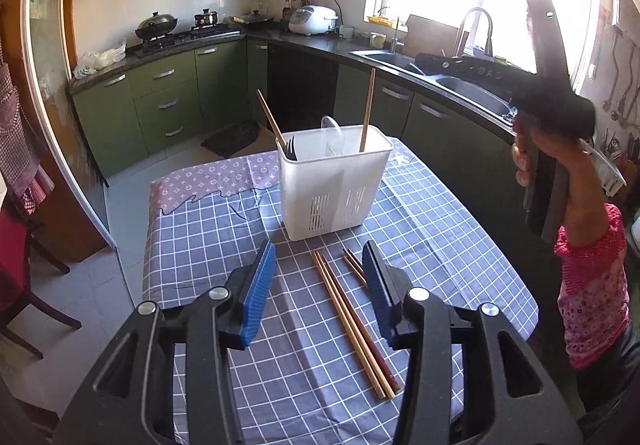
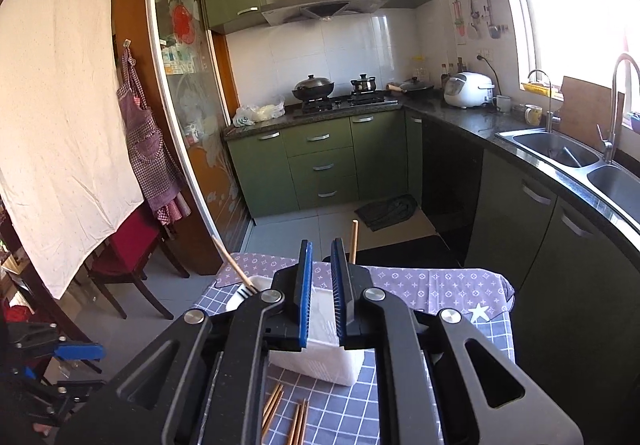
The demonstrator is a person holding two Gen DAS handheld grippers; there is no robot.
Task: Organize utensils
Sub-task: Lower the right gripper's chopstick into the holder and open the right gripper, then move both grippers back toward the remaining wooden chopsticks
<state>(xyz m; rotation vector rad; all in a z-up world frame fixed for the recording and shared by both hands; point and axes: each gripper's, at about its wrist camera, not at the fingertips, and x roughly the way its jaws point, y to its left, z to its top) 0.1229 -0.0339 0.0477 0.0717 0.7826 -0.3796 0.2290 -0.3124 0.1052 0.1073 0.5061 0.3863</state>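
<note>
A white plastic utensil holder (image 1: 334, 185) stands on the checked tablecloth; it holds two upright chopsticks (image 1: 367, 113), a dark fork (image 1: 291, 150) and a clear spoon. Several wooden chopsticks (image 1: 352, 321) lie on the cloth in front of it. My left gripper (image 1: 320, 257) is open and empty, low over the loose chopsticks. My right gripper (image 2: 320, 245) is raised above the holder (image 2: 320, 357) with its jaws nearly closed and nothing between them. The loose chopsticks also show in the right wrist view (image 2: 286, 419). The right gripper's body shows high at the right in the left wrist view (image 1: 552, 105).
The table (image 1: 460, 245) stands in a kitchen with green cabinets (image 1: 168, 105), a stove (image 1: 180, 33) and a steel sink (image 1: 460, 81). A red chair (image 2: 124, 249) stands left of the table. The person's arm in a pink sleeve (image 1: 592, 285) is at the right.
</note>
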